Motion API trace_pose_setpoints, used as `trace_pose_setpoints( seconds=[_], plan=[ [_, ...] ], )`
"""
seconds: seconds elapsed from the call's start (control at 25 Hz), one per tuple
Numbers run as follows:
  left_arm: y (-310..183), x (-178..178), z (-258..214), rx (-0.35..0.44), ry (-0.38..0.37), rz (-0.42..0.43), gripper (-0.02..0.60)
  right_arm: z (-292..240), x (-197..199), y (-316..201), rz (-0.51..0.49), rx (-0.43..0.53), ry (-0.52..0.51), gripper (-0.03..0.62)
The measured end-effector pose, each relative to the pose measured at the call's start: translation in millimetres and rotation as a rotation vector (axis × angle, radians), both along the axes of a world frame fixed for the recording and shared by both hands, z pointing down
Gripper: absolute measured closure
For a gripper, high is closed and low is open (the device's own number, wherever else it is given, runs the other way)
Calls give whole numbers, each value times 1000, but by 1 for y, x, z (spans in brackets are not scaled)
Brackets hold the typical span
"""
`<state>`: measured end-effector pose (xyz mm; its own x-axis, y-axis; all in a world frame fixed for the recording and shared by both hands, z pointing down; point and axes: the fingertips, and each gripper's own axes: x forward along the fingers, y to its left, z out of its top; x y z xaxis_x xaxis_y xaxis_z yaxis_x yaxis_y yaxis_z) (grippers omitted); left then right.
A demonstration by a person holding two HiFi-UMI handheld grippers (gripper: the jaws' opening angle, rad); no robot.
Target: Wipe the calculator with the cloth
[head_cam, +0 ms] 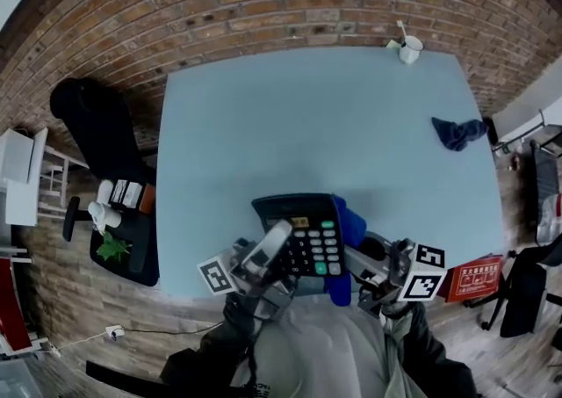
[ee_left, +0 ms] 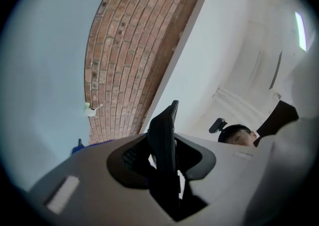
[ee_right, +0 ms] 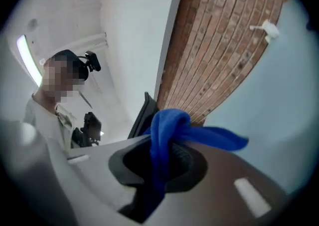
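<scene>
A black calculator [head_cam: 300, 227] with grey and green keys is held tilted above the near edge of the pale blue table [head_cam: 307, 124]. My left gripper [head_cam: 272, 245] is shut on its lower left side. In the left gripper view the calculator [ee_left: 165, 135] stands edge-on between the jaws of the left gripper [ee_left: 167, 172]. A bright blue cloth [head_cam: 348, 231] hangs against the calculator's right edge, with my right gripper [head_cam: 353, 257] shut on it. In the right gripper view the cloth [ee_right: 172, 132] bunches in the right gripper [ee_right: 159, 167], the calculator's edge [ee_right: 144, 115] just behind it.
A white cup [head_cam: 409, 49] stands at the table's far right corner. A dark blue cloth [head_cam: 457, 133] lies near the right edge. A black chair [head_cam: 97, 124] and a small shelf with a plant [head_cam: 112, 248] are left of the table. A red sign [head_cam: 474, 278] is at the lower right.
</scene>
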<state>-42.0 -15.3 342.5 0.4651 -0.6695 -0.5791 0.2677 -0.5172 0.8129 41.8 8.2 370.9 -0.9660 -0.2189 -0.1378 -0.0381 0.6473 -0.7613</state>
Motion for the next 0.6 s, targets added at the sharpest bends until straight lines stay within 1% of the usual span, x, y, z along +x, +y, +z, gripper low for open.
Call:
trace_pose_setpoints(
  seconds=[0.08, 0.12, 0.2, 0.28, 0.36, 0.4, 0.52, 0.6],
  plan=[
    [0, 1, -4, 8, 33, 30, 449, 4, -6, 16, -67, -58, -94, 542],
    [2, 5, -4, 9, 45, 50, 449, 2, -6, 15, -73, -82, -150, 542],
    [4, 15, -3, 4, 61, 81, 449, -8, 0, 0, -35, -98, -236, 540],
    [5, 22, -1, -4, 73, 92, 449, -18, 8, -20, 21, -90, -283, 542],
    [4, 24, 0, -8, 72, 94, 449, -23, 13, -29, 36, -92, -301, 542],
    [4, 23, -1, -5, 68, 90, 449, -22, 10, -26, 11, -101, -298, 542],
    [1, 17, -5, 8, 55, 72, 448, -8, -10, 8, -125, -137, -245, 542],
    [-2, 16, -4, 2, 41, 68, 448, 3, -11, 20, -147, -143, -218, 542]
  ],
)
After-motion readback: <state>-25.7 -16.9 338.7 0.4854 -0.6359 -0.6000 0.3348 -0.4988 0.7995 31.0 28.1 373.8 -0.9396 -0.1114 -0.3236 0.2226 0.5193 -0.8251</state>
